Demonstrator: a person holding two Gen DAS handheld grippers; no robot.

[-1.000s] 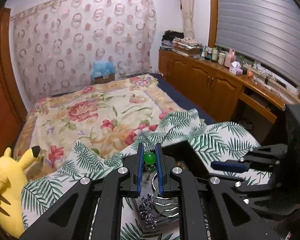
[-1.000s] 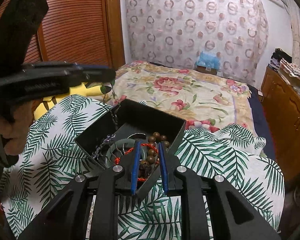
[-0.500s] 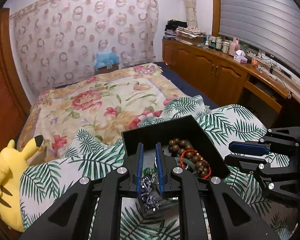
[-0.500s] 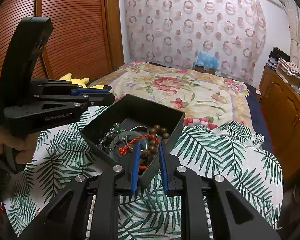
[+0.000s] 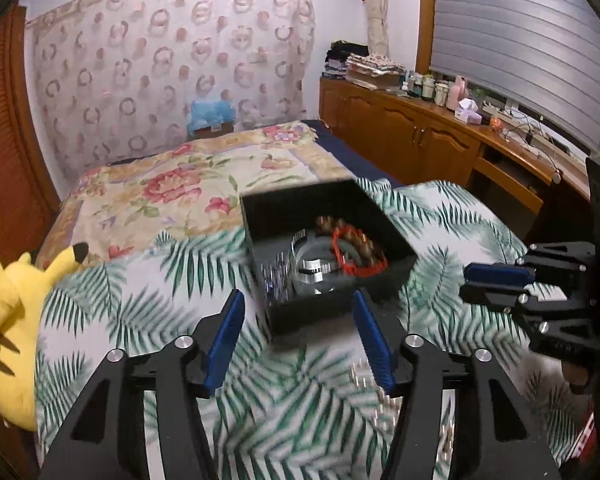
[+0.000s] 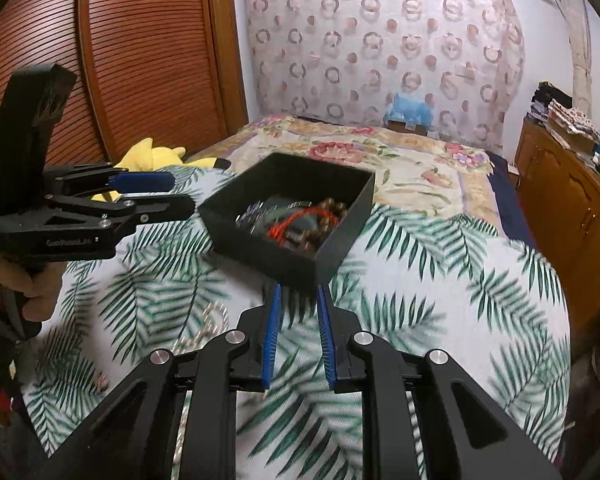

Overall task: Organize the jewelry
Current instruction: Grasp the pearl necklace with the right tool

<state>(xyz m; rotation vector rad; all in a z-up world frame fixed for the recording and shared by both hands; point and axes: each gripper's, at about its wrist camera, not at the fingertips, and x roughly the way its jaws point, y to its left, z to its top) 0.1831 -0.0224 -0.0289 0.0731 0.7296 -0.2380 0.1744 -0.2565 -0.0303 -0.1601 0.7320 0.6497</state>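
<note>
Left wrist view: the left gripper (image 5: pixel 300 336) is opening, its blue fingers (image 5: pixel 225 340) spread with only leaf-print cloth (image 5: pixel 148 320) between them, nothing held. The black box (image 5: pixel 320 316) sits just ahead on the bed, holding a red cord bracelet (image 5: pixel 346 258), brown beads (image 5: pixel 366 246), silver bangles (image 5: pixel 316 268) and a blurred chain at its left wall. A pale chain (image 5: pixel 384 392) lies on the cloth near the right finger; this looks like the next piece to collect. To do it well, I would lower the spread fingers astride a bunched part of the chain, not a single strand, and pinch without catching cloth. The right gripper (image 5: pixel 496 276) hovers beside the box. Right wrist view: the right gripper (image 6: pixel 300 320) has its fingers (image 6: pixel 271 336) close together, a narrow gap between them and nothing in it, just short of the box's near corner (image 6: pixel 300 268). The pale chain (image 6: pixel 208 324) shows to the left. It could steady the box wall during the drop.
</note>
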